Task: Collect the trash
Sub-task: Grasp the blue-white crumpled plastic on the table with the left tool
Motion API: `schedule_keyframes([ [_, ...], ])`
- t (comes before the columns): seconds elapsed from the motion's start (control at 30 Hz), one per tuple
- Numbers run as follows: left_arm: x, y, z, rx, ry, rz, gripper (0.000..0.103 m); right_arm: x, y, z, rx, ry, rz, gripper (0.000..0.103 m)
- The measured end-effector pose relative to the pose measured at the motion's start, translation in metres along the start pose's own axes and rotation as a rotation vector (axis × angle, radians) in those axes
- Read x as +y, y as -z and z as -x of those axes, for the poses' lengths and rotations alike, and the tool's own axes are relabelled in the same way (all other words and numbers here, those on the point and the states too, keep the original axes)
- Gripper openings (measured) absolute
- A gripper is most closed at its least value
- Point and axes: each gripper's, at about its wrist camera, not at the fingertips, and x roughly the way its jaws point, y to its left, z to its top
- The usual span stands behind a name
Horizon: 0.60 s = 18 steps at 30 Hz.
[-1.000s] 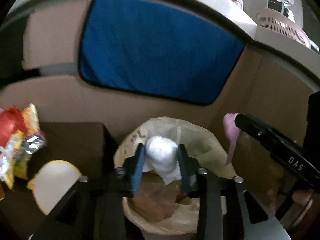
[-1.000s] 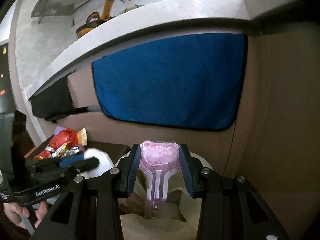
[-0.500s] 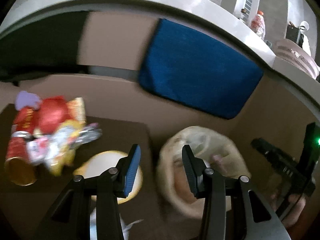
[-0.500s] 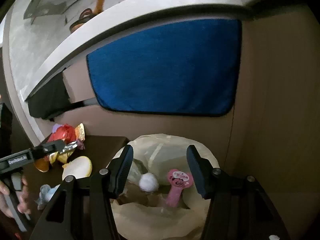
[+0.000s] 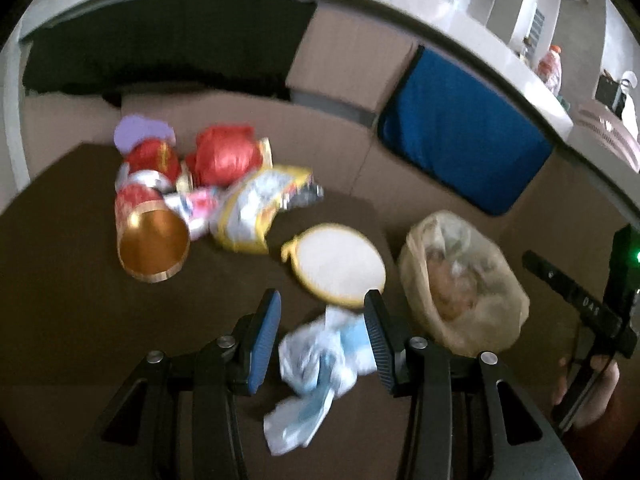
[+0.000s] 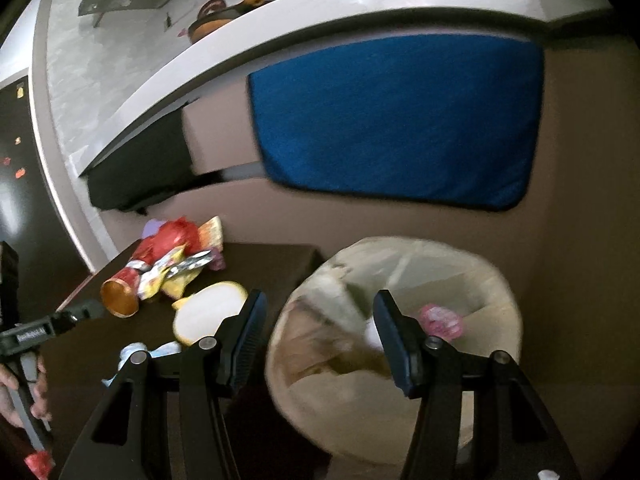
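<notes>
Approach: we centre the left gripper (image 5: 322, 336), jaws apart and empty, over the crumpled white-and-blue wrapper (image 5: 316, 360) on the dark table (image 5: 60, 300) before closing. Right gripper (image 6: 318, 336), also apart and empty, hangs above the lined bin (image 6: 496, 280).

A dark brown table (image 5: 60, 300) stands against a tan cardboard-coloured wall (image 6: 580, 200), dimly lit. A deep blue rectangular cloth (image 6: 392, 120) hangs on that wall under a pale grey curved stone countertop (image 6: 320, 16), with a black cloth (image 5: 160, 44) hanging beside it.
</notes>
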Motion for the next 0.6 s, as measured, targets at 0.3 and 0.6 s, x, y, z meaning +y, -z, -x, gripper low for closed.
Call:
schedule_keyframes([
  [0.3, -0.002, 0.025, -0.040, 0.100, -0.026, 0.061, 0.044, 0.033, 0.015, 0.002, 0.025, 0.028, 0.057, 0.053],
  [0.6, 0.017, 0.031, -0.037, 0.136, 0.047, 0.117, 0.029, 0.054, 0.014, -0.016, 0.062, 0.010, 0.084, 0.053],
])
